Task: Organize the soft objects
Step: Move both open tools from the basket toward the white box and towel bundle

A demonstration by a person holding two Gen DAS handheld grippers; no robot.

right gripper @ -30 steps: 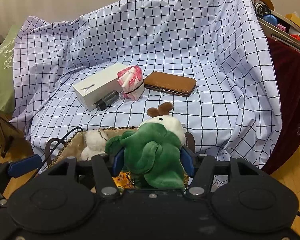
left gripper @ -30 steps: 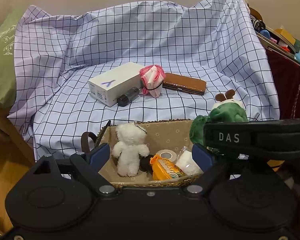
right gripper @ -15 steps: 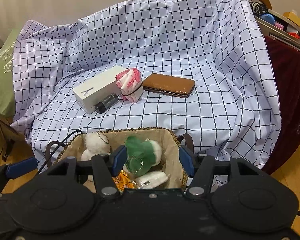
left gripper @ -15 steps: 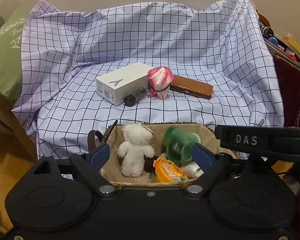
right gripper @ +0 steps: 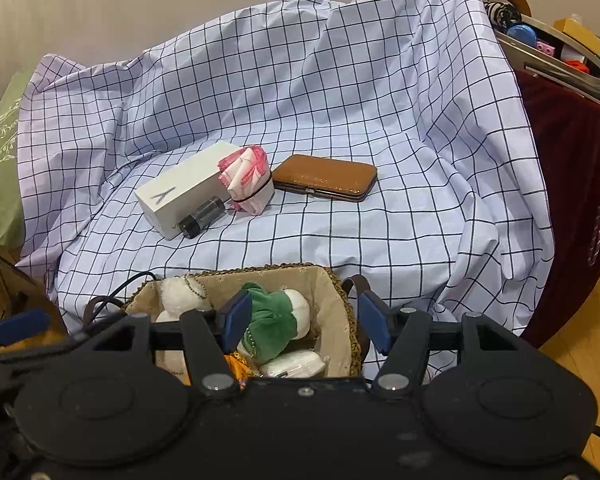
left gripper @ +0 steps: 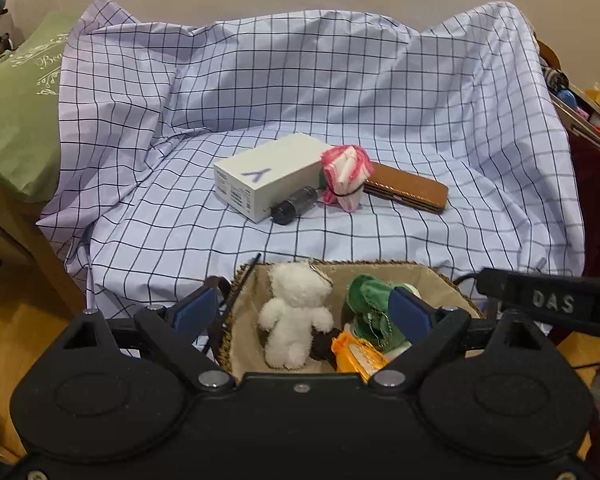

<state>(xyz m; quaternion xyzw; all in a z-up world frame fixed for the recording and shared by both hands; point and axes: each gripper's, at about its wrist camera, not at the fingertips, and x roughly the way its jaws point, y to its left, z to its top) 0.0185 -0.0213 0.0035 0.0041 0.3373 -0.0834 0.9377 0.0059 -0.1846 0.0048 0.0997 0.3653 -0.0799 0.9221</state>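
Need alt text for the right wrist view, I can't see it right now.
The open, empty right hand-held gripper hovers over a woven basket holding a green plush and a white teddy. Beyond, on a checked sheet, lie a white box, a pink cloth bundle and a brown case.

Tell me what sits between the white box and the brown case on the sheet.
The pink-and-white cloth bundle, tied with a black band, lies between the white box and the brown case; both wrist views show it.

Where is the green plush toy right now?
The green plush toy lies inside the woven basket, right of the white teddy bear, near the bottom of both wrist views.
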